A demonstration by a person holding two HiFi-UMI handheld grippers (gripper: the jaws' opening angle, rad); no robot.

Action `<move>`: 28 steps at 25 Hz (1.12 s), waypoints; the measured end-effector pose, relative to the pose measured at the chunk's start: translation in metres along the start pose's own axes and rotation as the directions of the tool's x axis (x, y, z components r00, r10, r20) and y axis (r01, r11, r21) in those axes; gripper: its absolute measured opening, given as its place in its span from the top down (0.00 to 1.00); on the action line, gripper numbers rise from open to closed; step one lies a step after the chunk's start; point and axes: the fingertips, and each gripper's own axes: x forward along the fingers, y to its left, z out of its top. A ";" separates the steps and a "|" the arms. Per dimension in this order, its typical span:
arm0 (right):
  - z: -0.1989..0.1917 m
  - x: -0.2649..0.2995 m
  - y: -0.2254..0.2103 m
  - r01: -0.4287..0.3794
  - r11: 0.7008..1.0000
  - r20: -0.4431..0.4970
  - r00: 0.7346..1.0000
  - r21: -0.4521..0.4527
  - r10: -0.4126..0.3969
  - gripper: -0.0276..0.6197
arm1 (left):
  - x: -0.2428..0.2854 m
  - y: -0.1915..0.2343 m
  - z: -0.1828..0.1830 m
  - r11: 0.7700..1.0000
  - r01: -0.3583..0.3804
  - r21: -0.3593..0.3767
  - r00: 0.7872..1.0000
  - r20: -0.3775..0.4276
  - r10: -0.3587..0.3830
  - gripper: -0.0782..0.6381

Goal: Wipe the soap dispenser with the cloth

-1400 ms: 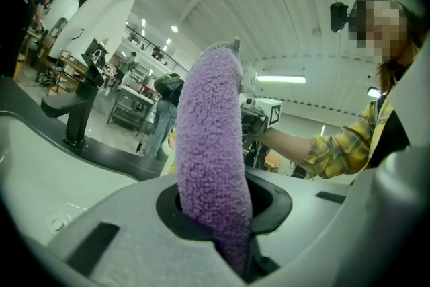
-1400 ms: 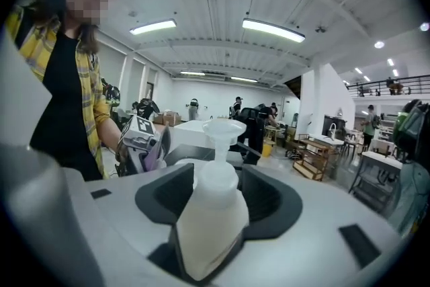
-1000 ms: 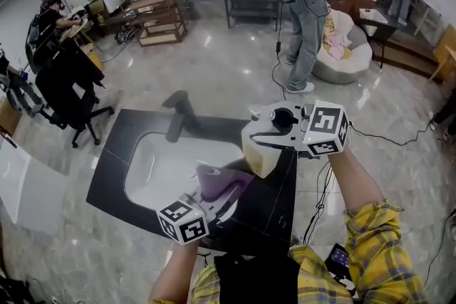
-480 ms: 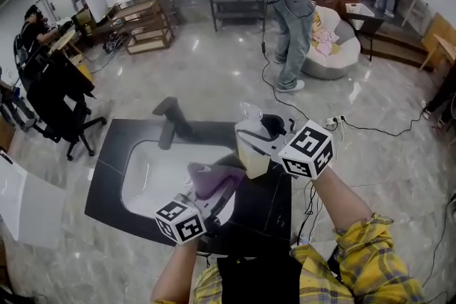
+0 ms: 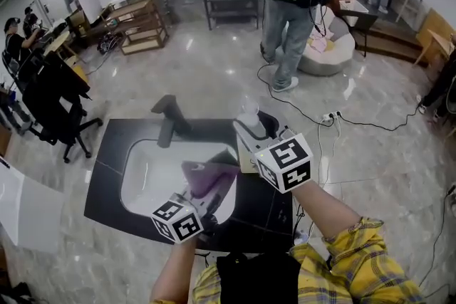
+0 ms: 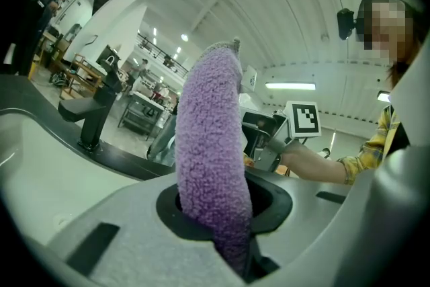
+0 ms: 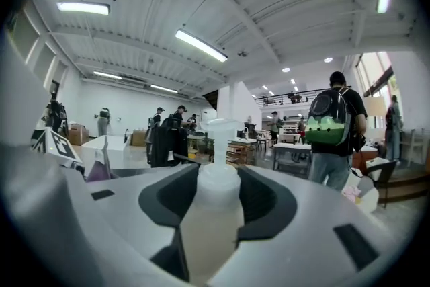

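Gripping soap dispenser (image 7: 208,212) and cloth (image 6: 211,144)

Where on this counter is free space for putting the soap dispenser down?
The black counter left of the basin is bare, also the strip right of the faucet. Over the basin's right rim, cloth and soap dispenser crowd.

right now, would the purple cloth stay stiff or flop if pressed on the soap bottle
Probably soft: the cloth looks fleecy and thick, so it should bend around the soap dispenser. Pinched in the left claw it stands upright, so likely light.
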 end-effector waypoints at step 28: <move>-0.005 -0.097 -0.051 0.157 0.968 0.115 0.977 0.196 -0.182 0.62 | 0.062 -0.018 -0.003 0.961 -0.021 0.275 0.966 -0.243 0.090 0.81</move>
